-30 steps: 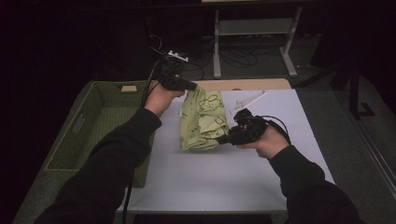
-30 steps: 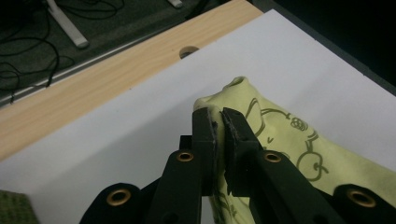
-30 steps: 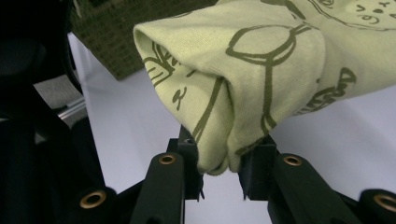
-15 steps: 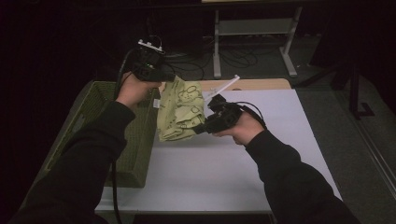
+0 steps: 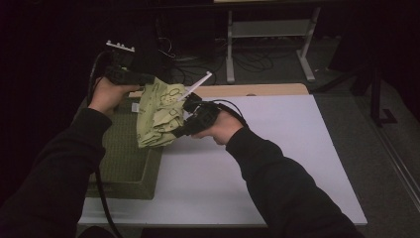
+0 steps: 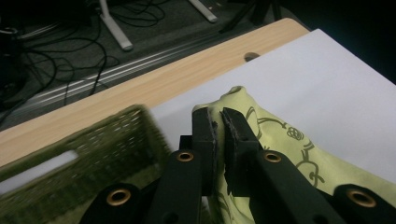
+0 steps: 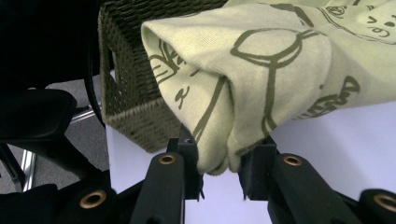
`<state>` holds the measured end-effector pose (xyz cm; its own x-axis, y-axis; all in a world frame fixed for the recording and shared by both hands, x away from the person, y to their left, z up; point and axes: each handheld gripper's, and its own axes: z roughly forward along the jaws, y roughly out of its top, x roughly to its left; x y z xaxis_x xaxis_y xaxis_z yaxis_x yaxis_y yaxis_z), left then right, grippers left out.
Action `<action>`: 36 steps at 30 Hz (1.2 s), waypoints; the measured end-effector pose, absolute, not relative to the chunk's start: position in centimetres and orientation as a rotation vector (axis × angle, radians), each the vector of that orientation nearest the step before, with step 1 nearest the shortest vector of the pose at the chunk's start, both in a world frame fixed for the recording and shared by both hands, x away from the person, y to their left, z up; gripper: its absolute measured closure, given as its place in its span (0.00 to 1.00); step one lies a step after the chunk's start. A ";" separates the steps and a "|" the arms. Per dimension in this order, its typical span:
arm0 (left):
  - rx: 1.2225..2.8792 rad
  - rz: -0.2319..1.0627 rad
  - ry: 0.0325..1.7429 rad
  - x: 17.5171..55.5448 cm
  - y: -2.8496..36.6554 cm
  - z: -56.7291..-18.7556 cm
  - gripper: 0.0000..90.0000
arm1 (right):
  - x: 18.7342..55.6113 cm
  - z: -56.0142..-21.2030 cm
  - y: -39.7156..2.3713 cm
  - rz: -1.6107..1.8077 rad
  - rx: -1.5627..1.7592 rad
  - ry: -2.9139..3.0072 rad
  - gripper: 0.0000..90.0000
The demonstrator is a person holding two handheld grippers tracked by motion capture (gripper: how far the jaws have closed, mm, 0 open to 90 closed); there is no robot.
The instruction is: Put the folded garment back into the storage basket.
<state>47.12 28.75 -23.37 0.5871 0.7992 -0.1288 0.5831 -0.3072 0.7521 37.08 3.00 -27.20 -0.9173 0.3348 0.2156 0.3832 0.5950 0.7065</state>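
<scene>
White table (image 5: pixel 277 163), one basket (image 5: pixel 124 158), one cloth (image 5: pixel 158 116) pinched by left gripper (image 5: pixel 148 79) and right gripper (image 5: pixel 184 130).

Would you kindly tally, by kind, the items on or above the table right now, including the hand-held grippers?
Folded yellow-green printed cloth: 1, held off the table by both grippers
Green woven basket: 1
Hand-held grippers: 2, the left hand-held gripper and the right hand-held gripper
White table mat: 1
Total: 5
</scene>
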 end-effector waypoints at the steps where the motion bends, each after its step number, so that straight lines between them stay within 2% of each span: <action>1: 2.014 0.345 1.105 47.1 29.3 -23.4 0.92 | 37.1 -27.2 3.5 -1.242 -0.612 -2.753 0.80; 17: 1.980 0.390 1.175 46.2 35.7 -24.9 0.92 | 37.1 -28.1 10.5 -1.210 -0.523 -2.747 0.80; 36: 2.015 0.378 1.231 46.5 36.6 -28.3 0.92 | 37.4 -31.3 14.5 -1.115 -0.473 -2.798 0.78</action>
<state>46.45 36.58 -28.28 0.4980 0.8588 -0.1203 0.6428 -0.2725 0.7159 37.39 14.52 -31.32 -0.9476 0.2505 0.1982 0.3181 0.6851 0.6553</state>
